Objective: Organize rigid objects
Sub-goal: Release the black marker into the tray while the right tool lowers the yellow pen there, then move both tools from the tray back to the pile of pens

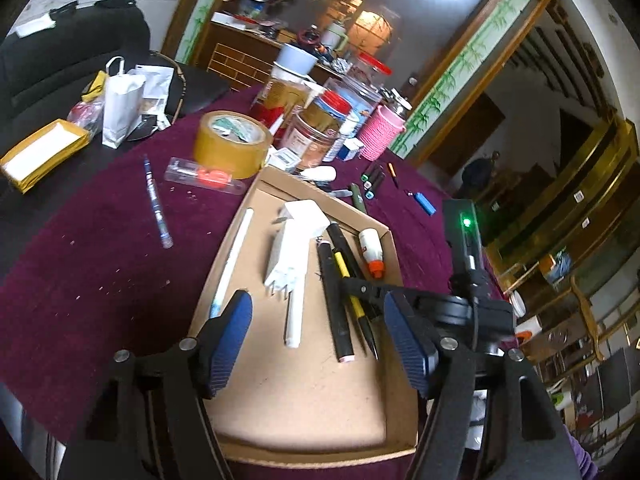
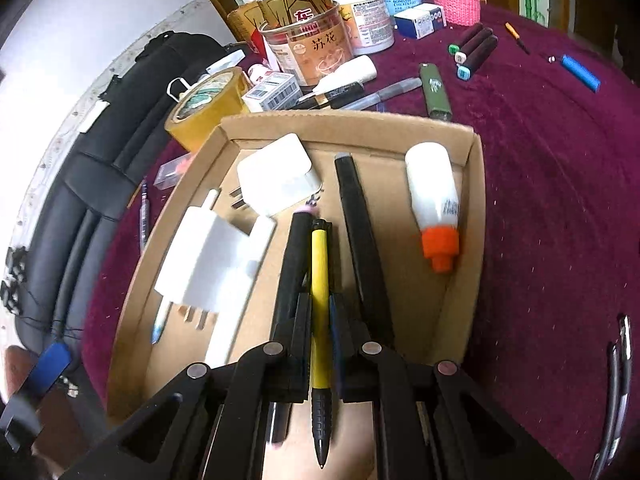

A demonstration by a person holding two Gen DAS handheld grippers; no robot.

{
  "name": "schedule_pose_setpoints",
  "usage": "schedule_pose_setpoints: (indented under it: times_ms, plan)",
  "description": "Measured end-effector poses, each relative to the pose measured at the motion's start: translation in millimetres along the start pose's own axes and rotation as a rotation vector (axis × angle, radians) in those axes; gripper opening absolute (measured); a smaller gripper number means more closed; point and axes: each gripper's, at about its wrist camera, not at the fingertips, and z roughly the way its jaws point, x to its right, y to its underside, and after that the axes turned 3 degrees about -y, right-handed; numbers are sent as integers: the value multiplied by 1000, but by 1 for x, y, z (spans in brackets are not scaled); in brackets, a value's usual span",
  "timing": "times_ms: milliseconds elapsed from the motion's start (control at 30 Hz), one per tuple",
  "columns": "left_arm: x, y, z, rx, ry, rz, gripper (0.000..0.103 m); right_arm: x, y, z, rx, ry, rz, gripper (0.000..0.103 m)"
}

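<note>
A shallow cardboard tray [image 1: 304, 420] [image 2: 476, 200] lies on the maroon cloth. In it are white plug adapters [image 1: 294, 240] [image 2: 216, 260], black markers [image 1: 334, 304] [image 2: 360, 232], a white pen [image 1: 236, 256] and a glue bottle with an orange cap [image 1: 370, 246] [image 2: 434, 200]. My right gripper [image 2: 320, 312] [image 1: 360, 292] is shut on a yellow-and-black pen [image 2: 320, 280] [image 1: 352, 292], low inside the tray between two black markers. My left gripper [image 1: 318, 336] is open and empty above the tray's near end.
On the cloth lie a blue pen [image 1: 156, 204], a clear case [image 1: 202, 176], a tape roll [image 1: 232, 144] [image 2: 204, 112], a green lighter [image 2: 436, 92], highlighters [image 2: 474, 52], a blue lighter [image 2: 580, 72], nail clippers [image 2: 616, 380]. Jars and a pink sleeve [image 1: 380, 132] crowd the back.
</note>
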Motion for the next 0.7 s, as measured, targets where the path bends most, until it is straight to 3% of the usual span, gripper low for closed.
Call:
schedule_pose_setpoints:
  times_ms: [100, 167, 233, 367, 433, 567, 700]
  plan:
    - [-1, 5, -5, 14, -5, -9, 69, 2, -2, -7, 49, -9, -7, 13]
    - [0, 8, -7, 15, -1, -7, 71, 5, 0, -19, 82, -20, -2, 23]
    - [2, 11, -7, 13, -8, -2, 73, 6, 4, -34, 123, -26, 2, 41]
    - [6, 21, -9, 13, -37, 14, 73, 12, 20, -76, 237, 6, -38, 56]
    - [12, 26, -9, 16, -65, 30, 73, 19, 31, -95, 295, 39, -59, 74]
    - [24, 33, -8, 17, -78, 54, 74, 41, 54, -126, 387, 121, -84, 81]
    - [45, 41, -3, 16, -75, 72, 73, 76, 68, -145, 424, 161, -35, 83]
